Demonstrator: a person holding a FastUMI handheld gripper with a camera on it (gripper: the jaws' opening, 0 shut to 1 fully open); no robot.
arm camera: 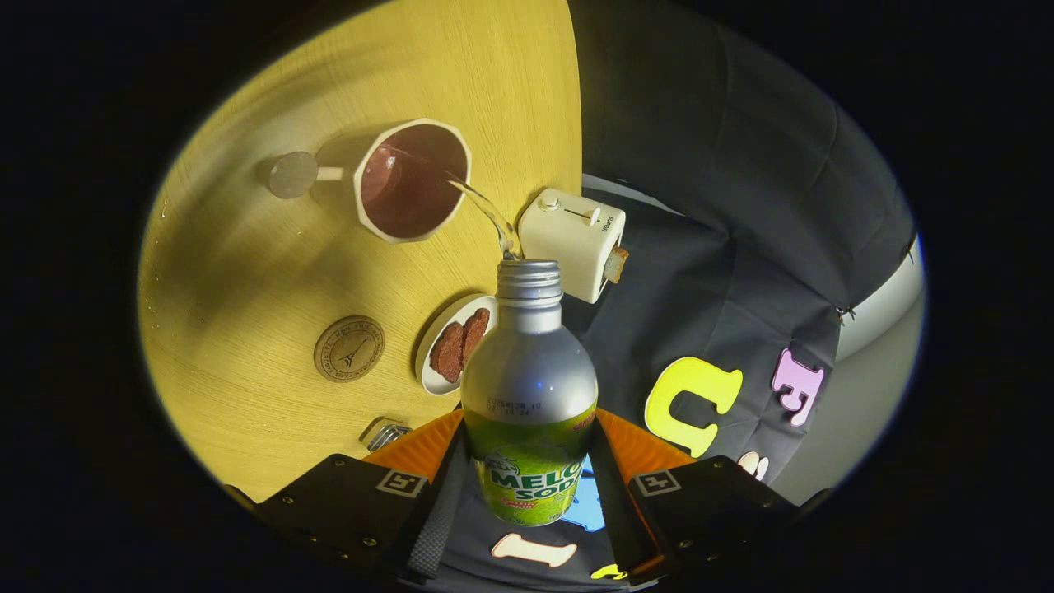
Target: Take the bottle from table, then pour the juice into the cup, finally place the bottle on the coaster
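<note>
The gripper [529, 486] clamps both fingers on the metal bottle [529, 387], tilted so a thin clear stream arcs into the angular white cup [412, 181]. Near the bottle lie a round coaster [349, 348] and an oval dish [436, 350] holding 2 brown slices [459, 344].

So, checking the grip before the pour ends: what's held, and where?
The bottle, clamped by the gripper on its labelled lower body, one finger on each side.
</note>
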